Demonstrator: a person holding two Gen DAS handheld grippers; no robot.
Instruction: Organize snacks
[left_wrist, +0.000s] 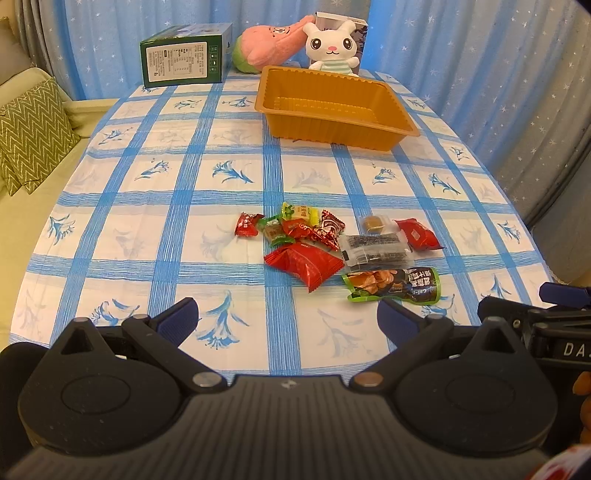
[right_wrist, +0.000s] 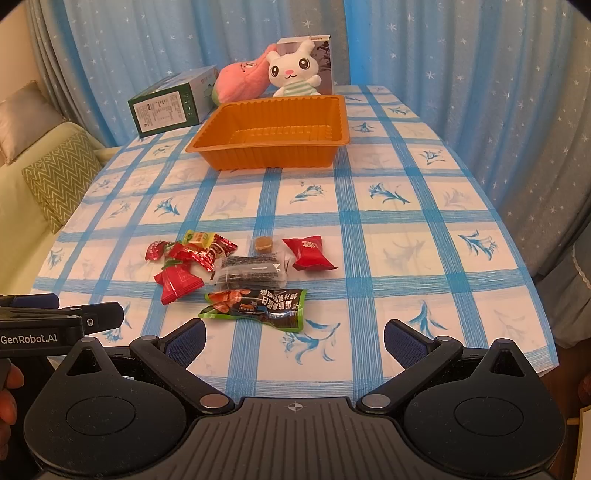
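Observation:
Several wrapped snacks lie in a loose pile on the blue-checked tablecloth: a large red packet (left_wrist: 304, 263) (right_wrist: 179, 279), a green-edged packet (left_wrist: 395, 284) (right_wrist: 258, 307), a clear dark bar (left_wrist: 375, 249) (right_wrist: 251, 273), a red packet on the right (left_wrist: 417, 234) (right_wrist: 309, 253) and small candies (left_wrist: 295, 225). An empty orange tray (left_wrist: 402, 127) (right_wrist: 207, 147) stands beyond them. My left gripper (left_wrist: 287, 317) is open and empty, short of the pile. My right gripper (right_wrist: 294, 339) is open and empty, just behind the green-edged packet.
A green box (left_wrist: 183, 55) (right_wrist: 168, 107), a pink plush (left_wrist: 269, 42) (right_wrist: 242, 79) and a white rabbit plush (left_wrist: 332, 46) (right_wrist: 295, 70) stand at the table's far end. A sofa with a zigzag cushion (left_wrist: 31, 136) is on the left. Blue curtains hang behind.

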